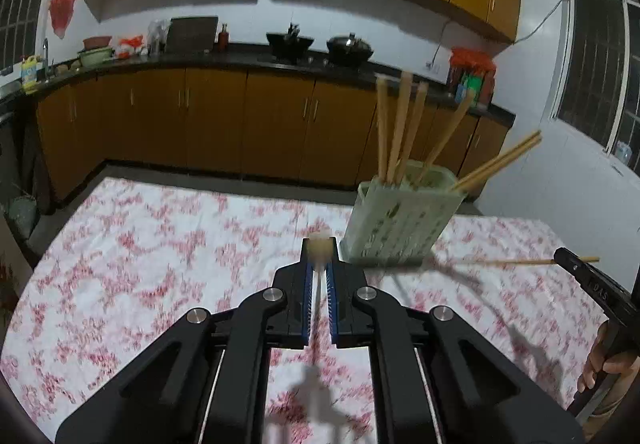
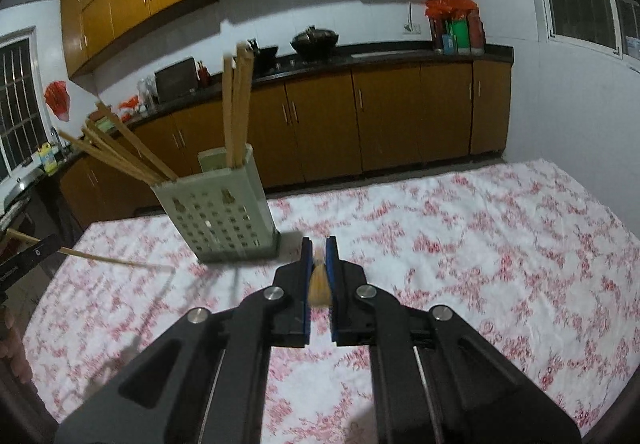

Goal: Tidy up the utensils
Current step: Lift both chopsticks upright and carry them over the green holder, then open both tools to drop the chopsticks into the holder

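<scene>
Chopsticks: one pinched end-on in left tongs [image 1: 319, 258], one in right tongs [image 2: 319, 268], both above table [image 1: 160, 244]; others in holder [image 1: 396, 219]. Risks: stick pivots in thin grip; tip knocks tilted holder over.

One holder [image 1: 394, 222], eight chopsticks [image 1: 400, 123].

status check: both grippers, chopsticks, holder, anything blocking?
Left gripper shut on chopstick. Right gripper shut on another. Holder upright on table, several chopsticks inside. Nothing blocking.
</scene>
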The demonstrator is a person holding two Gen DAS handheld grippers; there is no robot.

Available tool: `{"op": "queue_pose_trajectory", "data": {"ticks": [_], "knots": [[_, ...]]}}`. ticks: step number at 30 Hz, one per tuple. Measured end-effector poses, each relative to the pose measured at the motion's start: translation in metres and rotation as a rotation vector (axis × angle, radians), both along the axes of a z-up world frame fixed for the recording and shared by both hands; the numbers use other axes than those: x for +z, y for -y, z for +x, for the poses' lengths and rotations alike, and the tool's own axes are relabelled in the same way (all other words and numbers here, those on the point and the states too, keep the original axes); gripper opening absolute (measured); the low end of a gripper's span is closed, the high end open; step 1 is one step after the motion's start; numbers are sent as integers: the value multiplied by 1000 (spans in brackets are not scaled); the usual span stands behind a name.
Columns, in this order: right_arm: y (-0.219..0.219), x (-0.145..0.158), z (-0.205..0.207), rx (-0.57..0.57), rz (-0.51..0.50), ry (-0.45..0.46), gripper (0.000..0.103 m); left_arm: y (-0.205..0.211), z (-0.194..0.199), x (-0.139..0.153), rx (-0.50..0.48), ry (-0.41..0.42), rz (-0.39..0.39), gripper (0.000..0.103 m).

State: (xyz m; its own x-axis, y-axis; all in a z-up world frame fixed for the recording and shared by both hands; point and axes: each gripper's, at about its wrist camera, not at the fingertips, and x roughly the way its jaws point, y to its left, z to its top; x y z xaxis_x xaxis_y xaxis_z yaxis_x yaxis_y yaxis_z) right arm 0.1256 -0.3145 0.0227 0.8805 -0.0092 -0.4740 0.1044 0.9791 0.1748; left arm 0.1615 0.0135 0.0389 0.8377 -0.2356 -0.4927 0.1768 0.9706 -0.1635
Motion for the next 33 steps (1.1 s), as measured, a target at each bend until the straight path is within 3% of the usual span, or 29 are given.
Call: {"op": "queue_pose_trajectory", "data": {"ticks": [12,22,27,33], "knots": [[-3,73,-10,79,66,162,8,28,-8,57,-91,135,-43,7],[-17,143,-4,91,87,376,8,71,2,109,-135,293,-94,7],[-24,158,10,78,74,434,8,87,19,120,-95,353,-45,7],[-30,158,36,57,47,451,8,90,41,112,-77,327,-1,7]]}}
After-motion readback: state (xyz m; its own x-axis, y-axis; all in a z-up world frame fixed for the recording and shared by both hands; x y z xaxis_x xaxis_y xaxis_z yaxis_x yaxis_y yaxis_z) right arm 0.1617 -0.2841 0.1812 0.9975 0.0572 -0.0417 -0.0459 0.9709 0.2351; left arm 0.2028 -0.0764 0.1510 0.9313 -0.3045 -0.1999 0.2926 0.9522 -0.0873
